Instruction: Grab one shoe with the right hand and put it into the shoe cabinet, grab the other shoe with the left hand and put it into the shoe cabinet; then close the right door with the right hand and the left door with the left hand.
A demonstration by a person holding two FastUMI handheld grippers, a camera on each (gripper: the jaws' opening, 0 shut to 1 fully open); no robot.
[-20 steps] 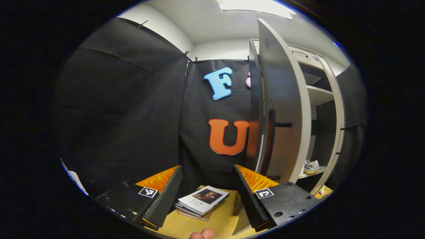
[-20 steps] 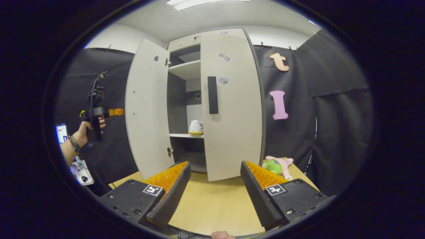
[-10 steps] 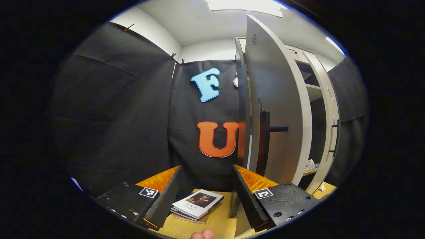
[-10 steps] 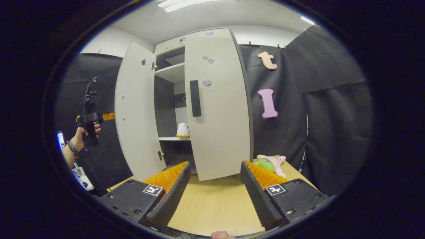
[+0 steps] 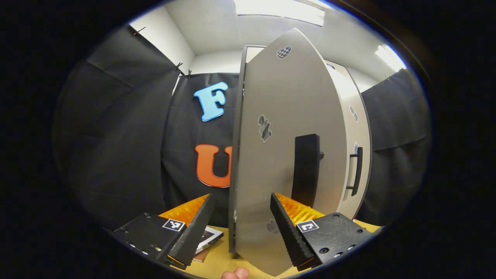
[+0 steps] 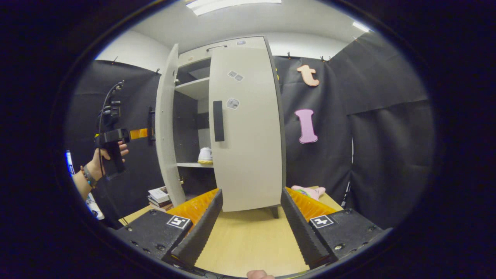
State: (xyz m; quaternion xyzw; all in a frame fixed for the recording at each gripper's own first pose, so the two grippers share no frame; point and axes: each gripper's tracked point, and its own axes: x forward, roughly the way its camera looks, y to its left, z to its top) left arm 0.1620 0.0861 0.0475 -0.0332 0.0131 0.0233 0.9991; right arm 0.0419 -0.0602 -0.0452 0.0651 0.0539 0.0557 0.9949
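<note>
The tall white shoe cabinet stands on the wooden table. Its right door with a black handle is nearly closed. The left door stands partly open, and a white shoe rests on the shelf between them. In the left gripper view the left door looms close with its black handle just past my open left gripper. That left gripper, held by a hand, also appears at the door's outer side. My right gripper is open and empty before the right door.
A stack of books lies on the table left of the cabinet; its corner peeks out beside my left finger. A pink and green plush toy lies right of the cabinet. Black cloth walls close in the booth.
The left door has swung further toward closed, now facing the left gripper and hiding the shelves from it. The right gripper has drawn nearer the right door.
</note>
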